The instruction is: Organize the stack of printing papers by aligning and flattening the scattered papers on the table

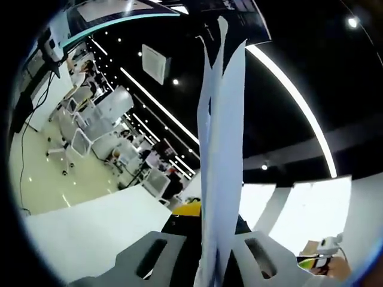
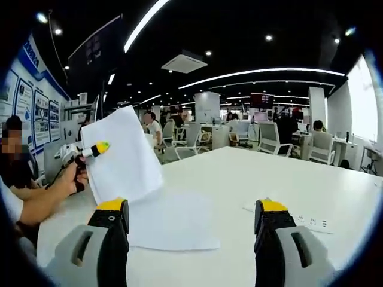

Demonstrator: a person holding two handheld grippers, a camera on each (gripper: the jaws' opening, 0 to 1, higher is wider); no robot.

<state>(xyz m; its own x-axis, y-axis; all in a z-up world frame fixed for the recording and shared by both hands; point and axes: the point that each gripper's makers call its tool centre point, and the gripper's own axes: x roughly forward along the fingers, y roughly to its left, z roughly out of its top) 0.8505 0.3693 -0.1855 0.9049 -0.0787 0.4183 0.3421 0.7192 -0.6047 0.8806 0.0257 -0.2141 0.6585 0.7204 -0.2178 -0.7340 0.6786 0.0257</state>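
Left claw (image 1: 213,263): pinching several paper sheets (image 1: 221,155) edge-on, lifted off the counter (image 1: 90,227); also seen from the right gripper view (image 2: 99,147), gripping the raised sheets (image 2: 122,158) at their left edge.
Right claw (image 2: 192,230): spread wide, holding nothing, above the counter (image 2: 251,173).
Flat sheet (image 2: 173,224): lying on the counter beneath the raised sheets.
Second sheet (image 2: 299,219): flat, right of the first.

Big open office here: black ceiling (image 2: 239,30) with long curved light strips (image 2: 263,72), rows of white chairs (image 2: 270,139) and desks, blue posters (image 2: 24,104) along the wall.
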